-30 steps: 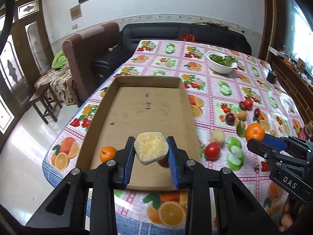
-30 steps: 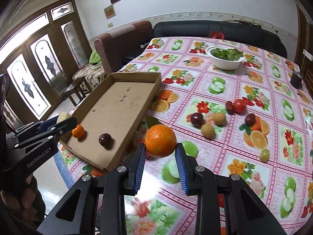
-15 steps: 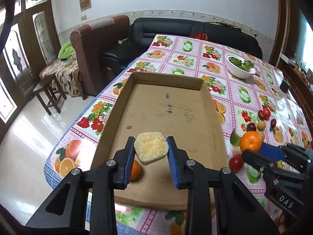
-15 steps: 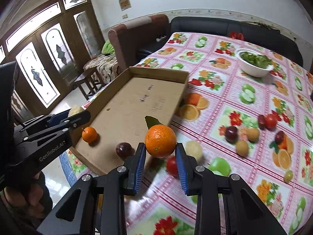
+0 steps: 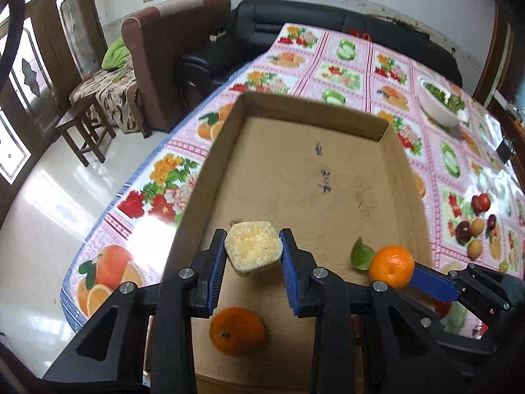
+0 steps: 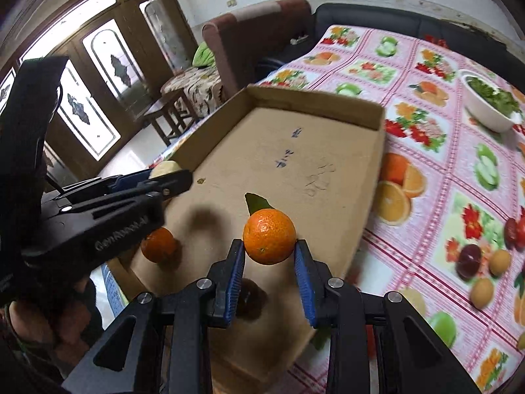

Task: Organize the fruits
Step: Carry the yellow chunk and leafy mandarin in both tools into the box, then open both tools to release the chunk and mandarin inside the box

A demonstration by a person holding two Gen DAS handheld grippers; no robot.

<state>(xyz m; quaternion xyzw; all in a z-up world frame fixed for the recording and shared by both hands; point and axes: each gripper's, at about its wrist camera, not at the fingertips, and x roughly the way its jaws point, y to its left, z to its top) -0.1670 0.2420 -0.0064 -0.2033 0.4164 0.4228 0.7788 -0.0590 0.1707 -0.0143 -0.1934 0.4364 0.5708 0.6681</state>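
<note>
My left gripper (image 5: 253,256) is shut on a pale yellow bumpy fruit (image 5: 253,252) and holds it above the near part of the cardboard tray (image 5: 315,111). My right gripper (image 6: 269,264) is shut on an orange with a green leaf (image 6: 269,235) and holds it over the tray's near right part (image 6: 377,177); it also shows in the left wrist view (image 5: 392,266). A small orange (image 5: 237,330) lies on the tray floor under the left gripper, also in the right wrist view (image 6: 159,244). A dark plum (image 6: 251,297) lies in the tray behind the right fingers.
Several loose fruits (image 6: 482,262) lie on the fruit-print tablecloth (image 6: 426,164) right of the tray. A white bowl of greens (image 6: 490,105) stands at the far right. An armchair (image 5: 170,52), a black sofa (image 5: 295,13) and a wooden stool (image 5: 85,131) stand beyond the table.
Both grippers have moved left and forward over the tray with their fruits held. The right gripper with the orange has come from over the tablecloth to above the tray floor.
</note>
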